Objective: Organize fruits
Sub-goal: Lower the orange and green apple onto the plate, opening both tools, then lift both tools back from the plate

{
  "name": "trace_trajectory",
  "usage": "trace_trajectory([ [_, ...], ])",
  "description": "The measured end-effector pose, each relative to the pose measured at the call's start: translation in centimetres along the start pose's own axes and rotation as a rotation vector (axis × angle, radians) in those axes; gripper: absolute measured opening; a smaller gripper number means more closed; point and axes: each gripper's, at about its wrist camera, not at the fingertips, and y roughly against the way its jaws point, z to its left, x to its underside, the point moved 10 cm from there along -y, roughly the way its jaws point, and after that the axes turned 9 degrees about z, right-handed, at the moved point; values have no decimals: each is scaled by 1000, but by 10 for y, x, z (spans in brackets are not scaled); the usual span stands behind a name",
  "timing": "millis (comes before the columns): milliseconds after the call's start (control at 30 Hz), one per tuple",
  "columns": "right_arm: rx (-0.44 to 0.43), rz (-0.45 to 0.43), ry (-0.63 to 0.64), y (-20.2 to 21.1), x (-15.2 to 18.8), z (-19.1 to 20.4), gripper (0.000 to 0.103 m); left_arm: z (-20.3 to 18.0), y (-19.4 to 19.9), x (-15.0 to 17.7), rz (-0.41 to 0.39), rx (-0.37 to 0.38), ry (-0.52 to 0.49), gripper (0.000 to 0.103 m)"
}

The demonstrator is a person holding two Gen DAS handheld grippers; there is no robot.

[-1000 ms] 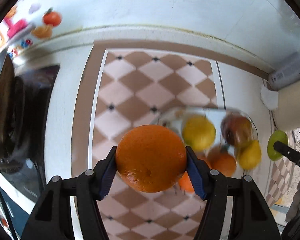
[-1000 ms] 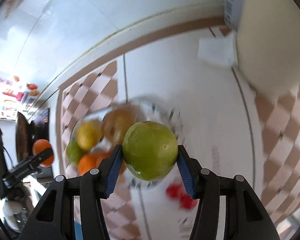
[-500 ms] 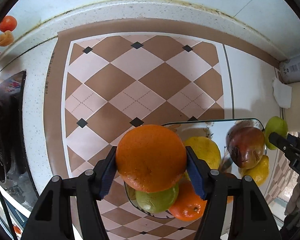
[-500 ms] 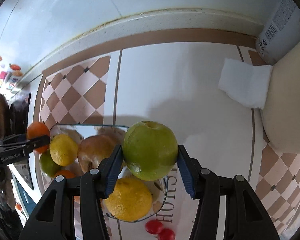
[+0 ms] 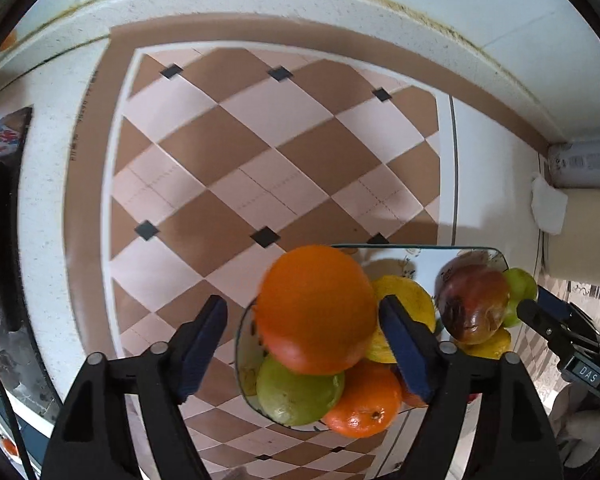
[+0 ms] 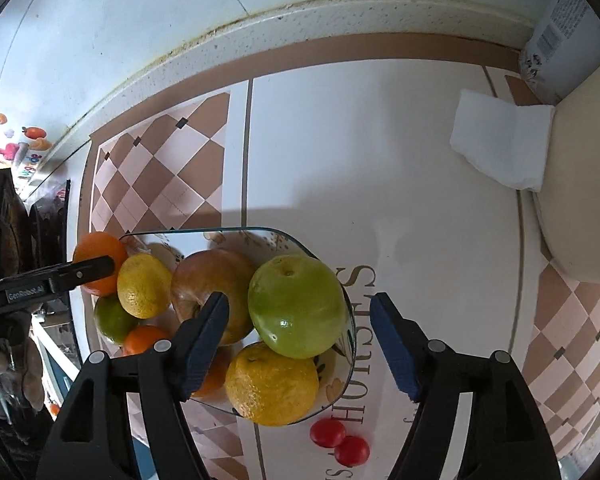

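Looking down my left gripper (image 5: pixel 302 344), I see its blue ribbed pads spread wide; the dimpled orange (image 5: pixel 318 310) sits off-centre between them, against the right pad with a clear gap at the left pad, so nothing is clamped. It rests on the pile in the glass plate (image 5: pixel 242 346), above a smooth green fruit (image 5: pixel 300 396) and a second, smaller orange (image 5: pixel 364 404). My right gripper (image 6: pixel 298 344) is spread just as wide, and the glossy green apple (image 6: pixel 298 306) lies loose between its pads, touching neither, on a pebbly yellow citrus (image 6: pixel 272 384) at the plate's rim. A russet apple (image 6: pixel 212 280) and a lemon (image 6: pixel 144 286) fill the middle. Two round red tomatoes (image 6: pixel 340 442) lie on the printed mat (image 6: pixel 380 184) just beside the plate.
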Motion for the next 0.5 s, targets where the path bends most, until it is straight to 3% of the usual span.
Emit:
trace_trajectory([
  [133,51,-32,-7,11,6,0,90,5,18,5,-62,-54,-7,89],
  [300,139,-84,5,27,25,8,94,3,37,24,-142,-120,-11,89],
  [500,171,-128,15,38,60,19,94,-5,48,68,-215,-171,-14,89],
])
